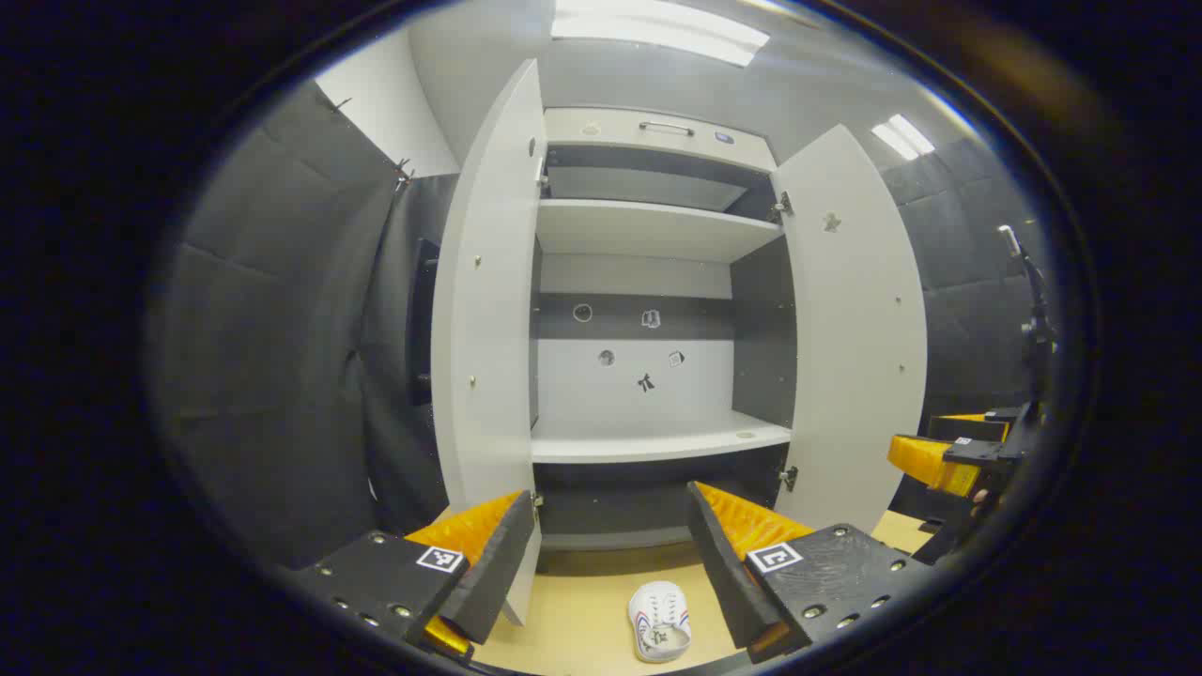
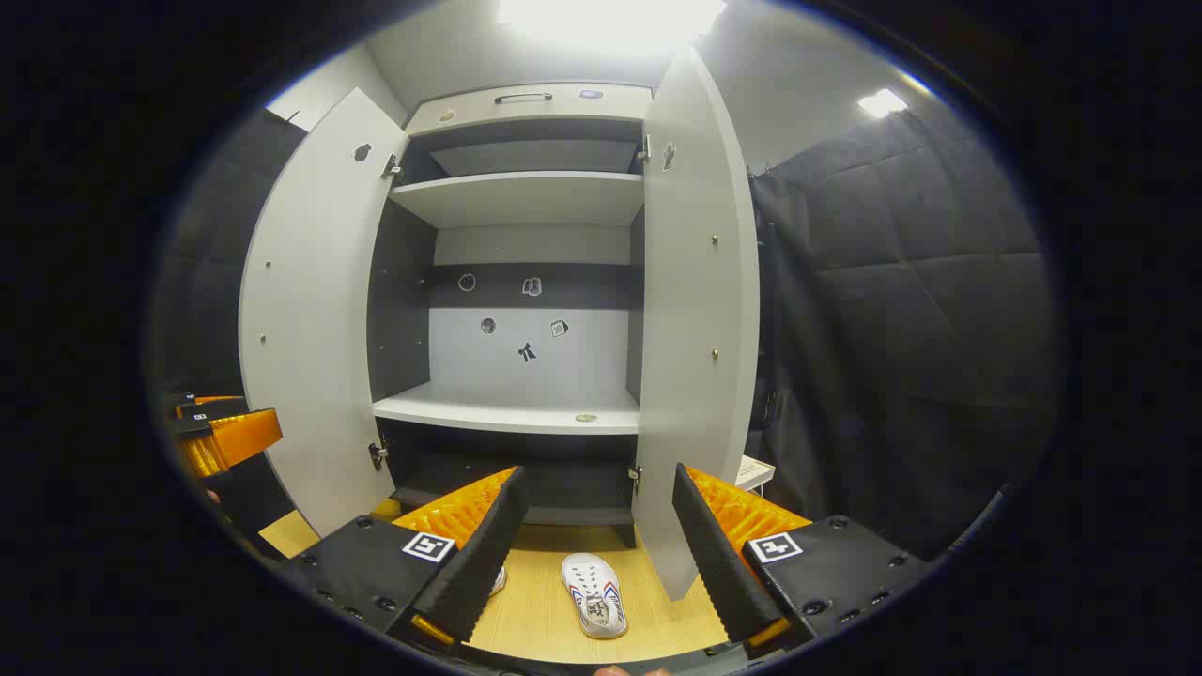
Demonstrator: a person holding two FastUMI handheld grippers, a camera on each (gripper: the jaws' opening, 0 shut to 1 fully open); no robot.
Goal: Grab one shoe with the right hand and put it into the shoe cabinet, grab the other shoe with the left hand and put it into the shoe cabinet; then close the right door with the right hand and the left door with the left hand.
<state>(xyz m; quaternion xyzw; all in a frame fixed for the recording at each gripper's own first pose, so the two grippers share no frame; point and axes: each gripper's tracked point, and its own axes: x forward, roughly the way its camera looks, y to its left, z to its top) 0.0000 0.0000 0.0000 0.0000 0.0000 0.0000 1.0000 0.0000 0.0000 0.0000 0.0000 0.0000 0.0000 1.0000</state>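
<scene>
A white shoe [image 1: 660, 631] with red and blue stripes lies on the wooden floor [image 1: 582, 610] in front of the open white shoe cabinet [image 1: 657, 225]. My left gripper [image 1: 610, 502] is open and empty above that shoe. In the right gripper view a white shoe [image 2: 593, 582] lies below my right gripper [image 2: 597, 479], which is open and empty. The edge of a second shoe [image 2: 496, 580] peeks out behind its left finger. Both cabinet doors stand wide open, and the middle shelf [image 2: 507, 408] is bare. Each view shows the other gripper off to the side, at the right [image 1: 939, 460] and at the left [image 2: 221, 437].
The left door [image 1: 488, 310] and the right door [image 1: 855, 329] flank the opening and reach out toward me. Black padded walls [image 2: 892, 310] close in both sides. A stand [image 1: 1028, 310] rises at the far right. A small white object [image 2: 751, 469] sits behind the right door.
</scene>
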